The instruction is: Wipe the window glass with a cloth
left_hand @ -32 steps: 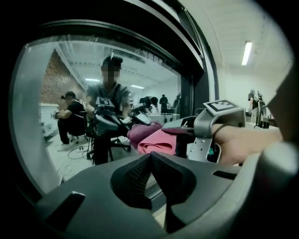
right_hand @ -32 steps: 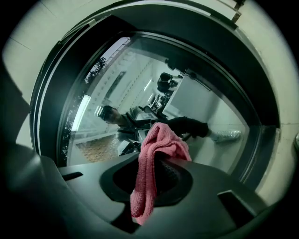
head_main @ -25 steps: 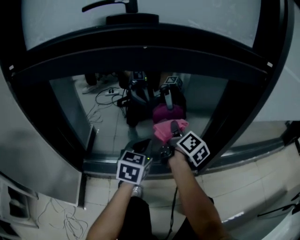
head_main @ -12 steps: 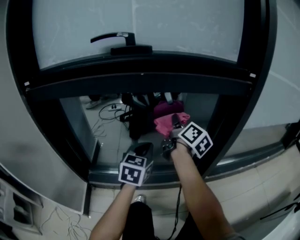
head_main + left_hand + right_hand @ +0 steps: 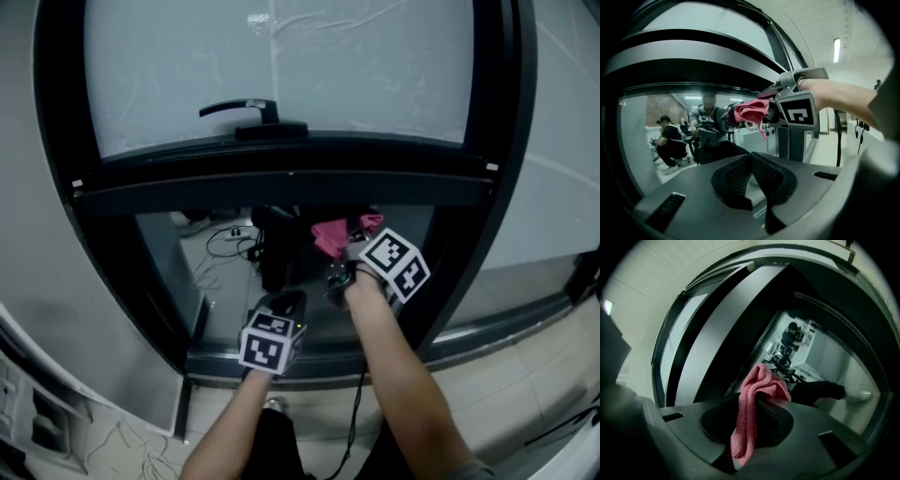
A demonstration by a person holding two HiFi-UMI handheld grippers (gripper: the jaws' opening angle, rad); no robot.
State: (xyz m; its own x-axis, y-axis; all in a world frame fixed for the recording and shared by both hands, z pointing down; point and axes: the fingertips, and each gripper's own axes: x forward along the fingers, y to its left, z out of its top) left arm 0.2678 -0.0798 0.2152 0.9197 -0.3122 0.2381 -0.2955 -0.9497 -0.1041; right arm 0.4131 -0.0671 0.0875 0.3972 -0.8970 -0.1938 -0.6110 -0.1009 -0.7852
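Observation:
A pink cloth [image 5: 339, 232] is pinched in my right gripper [image 5: 354, 246], and its bunched end sits against the lower window glass [image 5: 234, 272] just under the dark crossbar [image 5: 281, 183]. In the right gripper view the cloth [image 5: 754, 404] hangs folded between the shut jaws. From the left gripper view I see the cloth [image 5: 751, 112] and the right gripper [image 5: 774, 108] up at the pane. My left gripper [image 5: 284, 302] hangs lower and to the left, shut, holding nothing, its tips [image 5: 751, 157] meeting in a point.
A black window frame [image 5: 58, 169] surrounds the panes, with a handle [image 5: 239, 109] on the upper sash. The glass reflects cables on a floor [image 5: 225, 246] and a crouching person [image 5: 670, 140]. Light tiled floor [image 5: 525, 375] lies at the lower right.
My right gripper has carried the cloth up the lower pane, towards the crossbar. The head view has tilted upward, showing more of the upper pane. The left gripper has hardly shifted.

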